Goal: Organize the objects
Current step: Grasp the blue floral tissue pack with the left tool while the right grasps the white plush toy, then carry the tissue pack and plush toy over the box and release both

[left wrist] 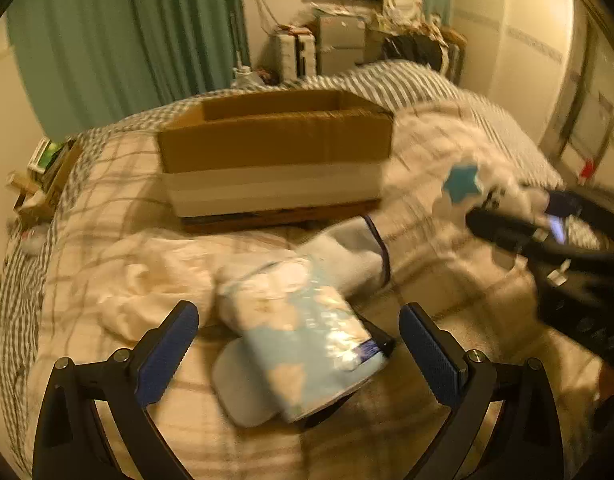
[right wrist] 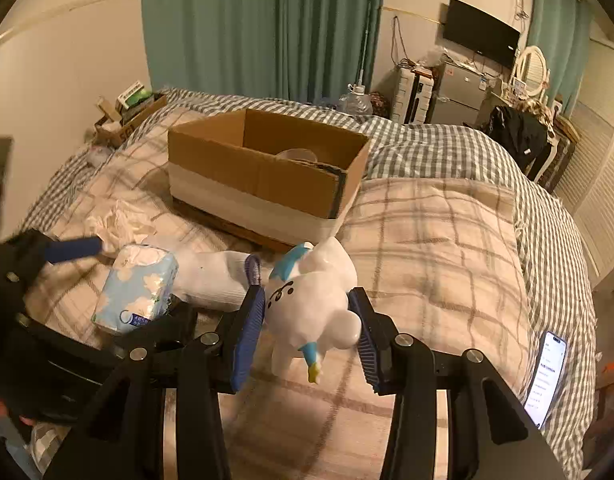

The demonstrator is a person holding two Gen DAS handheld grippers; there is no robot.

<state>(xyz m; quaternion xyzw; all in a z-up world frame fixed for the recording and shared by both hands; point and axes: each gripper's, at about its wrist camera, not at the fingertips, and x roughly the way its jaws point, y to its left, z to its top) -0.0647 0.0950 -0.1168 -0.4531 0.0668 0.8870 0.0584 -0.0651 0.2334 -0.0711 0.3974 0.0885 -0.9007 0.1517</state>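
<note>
Your right gripper (right wrist: 307, 320) clamps the white toy figure (right wrist: 313, 300); your left gripper (left wrist: 299, 340) gapes around the tissue pack (left wrist: 303, 336). The far cardboard box (right wrist: 267, 168) looks nearly bare; sock (right wrist: 211, 276) and tissues still wait.

cardboard box (right wrist: 263, 168) open-topped, tissue pack (left wrist: 307, 336) between jaws

Home bedroom: bed with beige plaid quilt (right wrist: 435, 240) fills the centre, teal floor-length curtains (right wrist: 263, 28) at 12 o'clock, black wall-mounted TV (right wrist: 481, 32) and silver fridge (right wrist: 459, 94) at 2 o'clock.
</note>
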